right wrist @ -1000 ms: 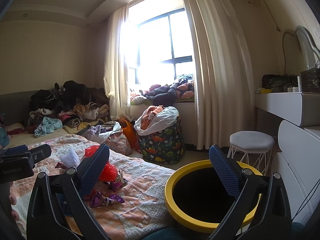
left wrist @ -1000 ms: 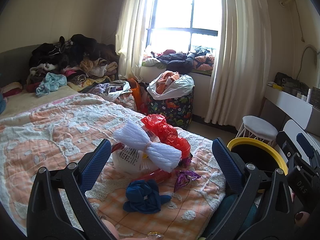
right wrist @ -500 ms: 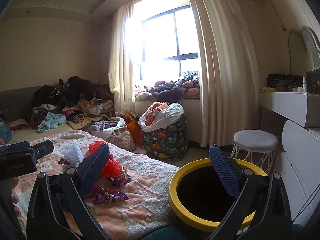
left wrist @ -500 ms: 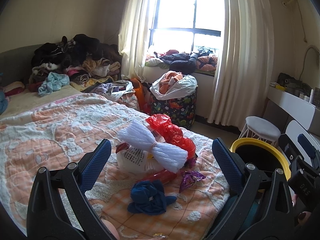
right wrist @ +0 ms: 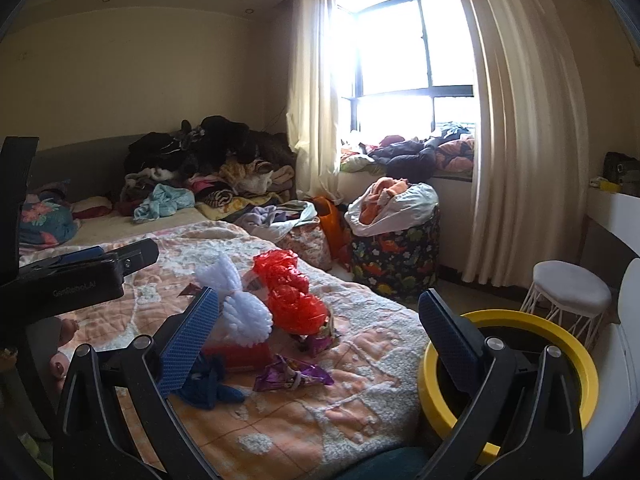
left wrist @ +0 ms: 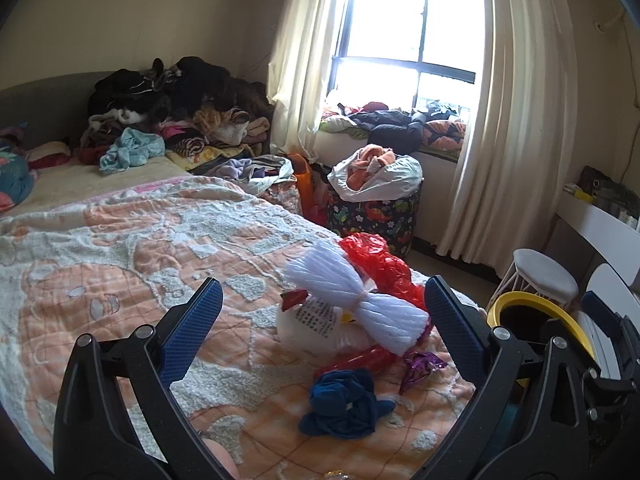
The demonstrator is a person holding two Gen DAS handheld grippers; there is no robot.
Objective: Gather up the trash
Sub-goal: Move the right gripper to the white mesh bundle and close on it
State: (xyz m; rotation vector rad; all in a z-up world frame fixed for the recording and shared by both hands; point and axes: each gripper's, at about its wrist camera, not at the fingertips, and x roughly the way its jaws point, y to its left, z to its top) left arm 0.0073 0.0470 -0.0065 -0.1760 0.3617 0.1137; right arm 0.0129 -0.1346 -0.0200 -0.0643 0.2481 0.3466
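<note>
Both claws are hanging wide open and gripping nothing, the left gripper (left wrist: 322, 322) and the right gripper (right wrist: 318, 326) each hovering over the near end of the bed (left wrist: 120, 248). Trash is lying in a heap on the blanket: a white foam bundle (left wrist: 356, 298) resting on a white bag (left wrist: 316, 320), touching a red plastic bag (left wrist: 376, 264), with a blue cloth (left wrist: 344, 398) and a purple wrapper (left wrist: 420, 364) nearer. A yellow-rimmed bin (right wrist: 520, 320) is standing beside the bed's right edge
</note>
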